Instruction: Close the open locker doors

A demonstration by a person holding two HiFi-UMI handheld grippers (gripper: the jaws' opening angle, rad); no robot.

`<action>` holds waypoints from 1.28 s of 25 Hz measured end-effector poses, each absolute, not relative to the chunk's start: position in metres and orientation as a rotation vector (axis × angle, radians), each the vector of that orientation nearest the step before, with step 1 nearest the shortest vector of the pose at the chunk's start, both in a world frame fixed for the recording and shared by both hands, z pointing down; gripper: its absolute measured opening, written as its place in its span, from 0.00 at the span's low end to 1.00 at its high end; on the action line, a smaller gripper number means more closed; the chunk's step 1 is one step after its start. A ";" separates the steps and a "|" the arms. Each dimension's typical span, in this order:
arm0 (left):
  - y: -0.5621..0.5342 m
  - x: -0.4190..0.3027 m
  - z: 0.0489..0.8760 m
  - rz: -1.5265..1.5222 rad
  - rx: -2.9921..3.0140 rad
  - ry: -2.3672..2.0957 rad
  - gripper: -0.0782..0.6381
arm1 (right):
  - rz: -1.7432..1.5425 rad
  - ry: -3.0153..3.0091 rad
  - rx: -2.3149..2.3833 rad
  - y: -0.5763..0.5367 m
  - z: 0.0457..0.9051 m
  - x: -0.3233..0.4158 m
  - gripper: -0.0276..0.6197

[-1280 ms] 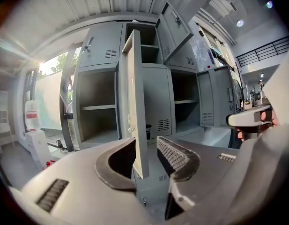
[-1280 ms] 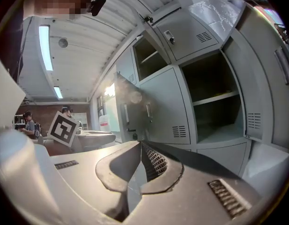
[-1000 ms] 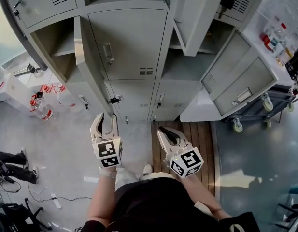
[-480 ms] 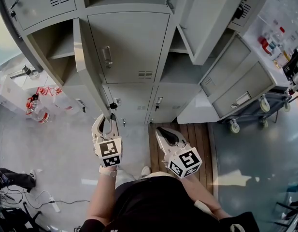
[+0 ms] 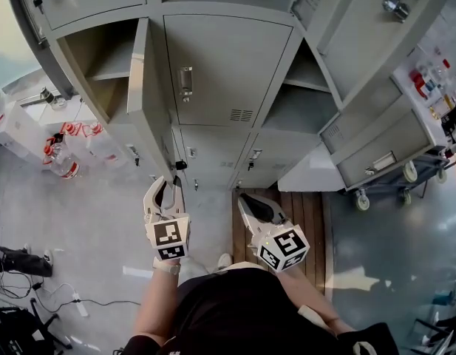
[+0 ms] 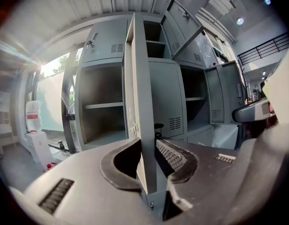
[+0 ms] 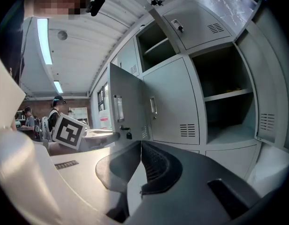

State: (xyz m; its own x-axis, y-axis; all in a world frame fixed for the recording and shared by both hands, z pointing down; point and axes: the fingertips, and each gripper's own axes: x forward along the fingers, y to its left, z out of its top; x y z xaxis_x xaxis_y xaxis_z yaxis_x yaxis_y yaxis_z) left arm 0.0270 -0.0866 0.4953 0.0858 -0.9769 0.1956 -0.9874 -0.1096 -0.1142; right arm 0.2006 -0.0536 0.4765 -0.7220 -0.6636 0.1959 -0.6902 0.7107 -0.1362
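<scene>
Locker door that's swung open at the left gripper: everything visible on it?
The open locker door is grey painted sheet metal, swung out roughly square to the cabinet front, edge-on to the person. Its outer face carries a vertical handle, a small black lock knob and vent slots low down. Its free edge stands between the jaws of the left gripper, which are closing on it.

Grey floor [image 5: 94, 231], lockers [image 5: 228, 72] standing on it, wooden platform [image 5: 305, 209], wheeled cart [image 5: 383, 165], bottles [image 5: 63, 167]
</scene>
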 end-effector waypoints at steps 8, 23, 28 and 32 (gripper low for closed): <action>-0.078 -0.014 0.495 0.320 2.298 -2.042 0.25 | 0.314 -2.780 1.047 -0.059 0.481 0.152 0.09; -0.090 -0.130 0.499 0.267 2.258 -2.064 0.25 | 0.300 -2.770 1.022 -0.078 0.483 0.057 0.09; -0.108 -0.164 0.498 0.271 2.275 -2.050 0.26 | 0.292 -2.752 1.056 -0.085 0.485 0.035 0.09; -0.124 -0.187 0.498 0.266 2.292 -2.032 0.27 | 0.289 -2.737 1.099 -0.091 0.487 0.021 0.09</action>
